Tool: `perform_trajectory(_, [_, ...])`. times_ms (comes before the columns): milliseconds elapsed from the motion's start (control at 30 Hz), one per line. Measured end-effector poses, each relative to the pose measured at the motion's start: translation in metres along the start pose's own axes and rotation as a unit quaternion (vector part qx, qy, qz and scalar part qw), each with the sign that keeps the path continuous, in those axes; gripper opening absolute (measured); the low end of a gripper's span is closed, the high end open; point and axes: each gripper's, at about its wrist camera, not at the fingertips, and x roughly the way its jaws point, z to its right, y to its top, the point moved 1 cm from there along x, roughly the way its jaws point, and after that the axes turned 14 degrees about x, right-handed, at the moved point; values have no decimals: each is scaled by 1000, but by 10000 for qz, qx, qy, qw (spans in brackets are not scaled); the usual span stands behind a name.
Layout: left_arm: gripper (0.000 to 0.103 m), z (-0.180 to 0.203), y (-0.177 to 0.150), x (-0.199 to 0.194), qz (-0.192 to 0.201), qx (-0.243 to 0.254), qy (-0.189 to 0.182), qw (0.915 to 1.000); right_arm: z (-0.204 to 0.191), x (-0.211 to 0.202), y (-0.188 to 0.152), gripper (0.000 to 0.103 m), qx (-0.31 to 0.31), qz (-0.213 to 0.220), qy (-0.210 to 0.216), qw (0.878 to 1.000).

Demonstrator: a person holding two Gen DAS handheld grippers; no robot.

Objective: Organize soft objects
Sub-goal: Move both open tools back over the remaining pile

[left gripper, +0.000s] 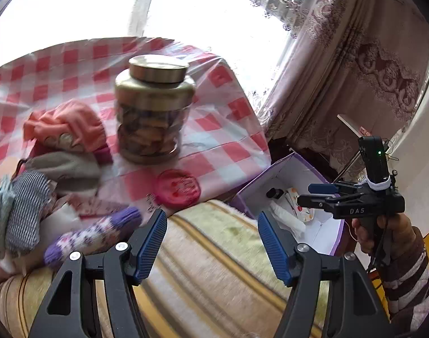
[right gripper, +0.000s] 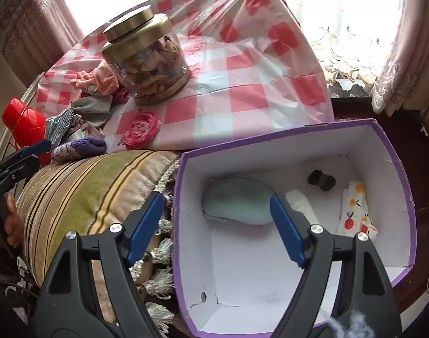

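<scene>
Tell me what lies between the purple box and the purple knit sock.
The striped cushion lies between box and sock; the right wrist view shows it best.

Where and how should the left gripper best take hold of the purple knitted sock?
Probably across the purple knitted sock at its middle, coming down from above with the open left gripper. It lies long and flat at the tablecloth's edge, its purple end free, with other clothes piled behind.

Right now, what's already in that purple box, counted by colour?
Pale blue: 1, pad
White: 1, roll
Dark: 1, small roll
White with fruit print: 1, cloth
Total: 4 in the box
</scene>
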Motion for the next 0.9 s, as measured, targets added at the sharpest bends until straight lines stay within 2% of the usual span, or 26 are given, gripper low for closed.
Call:
perform_trajectory(67, [68,-20,-15,-14,-90,-213,-14,9997,-13,4,2,80,-116,-48,48,9999])
perform_trajectory(233, [68,-69,-50,-40,-418,-560,234,9973,-46,15,5,80,-435,-176,192,9987])
perform_trajectory(367, [67,-97,-67,-41,-901,-510,460,9936,-65,26,7,80,-612,-302,256,9973])
perform_trajectory(433, [67,-107,-72,-37,-1116,-476,533,9912,-74,31,8,80,-702,-367,262,9965])
perform_trajectory(533, [67,-118,-78,-25,-1380,-478,334,9887,-83,40,10,80,-788,-470,258,9955])
perform_trajectory(600, [67,-127,-80,-19,-1403,-579,144,9883,-88,44,10,80,-825,-519,257,9949])
perform_trajectory(800, [67,-152,-79,-3,-1596,-639,-90,9851,-101,62,12,80,-920,-705,222,9930])
perform_trajectory(900, [67,-162,-74,0,-1691,-511,253,9839,-107,72,13,80,-946,-772,223,9923])
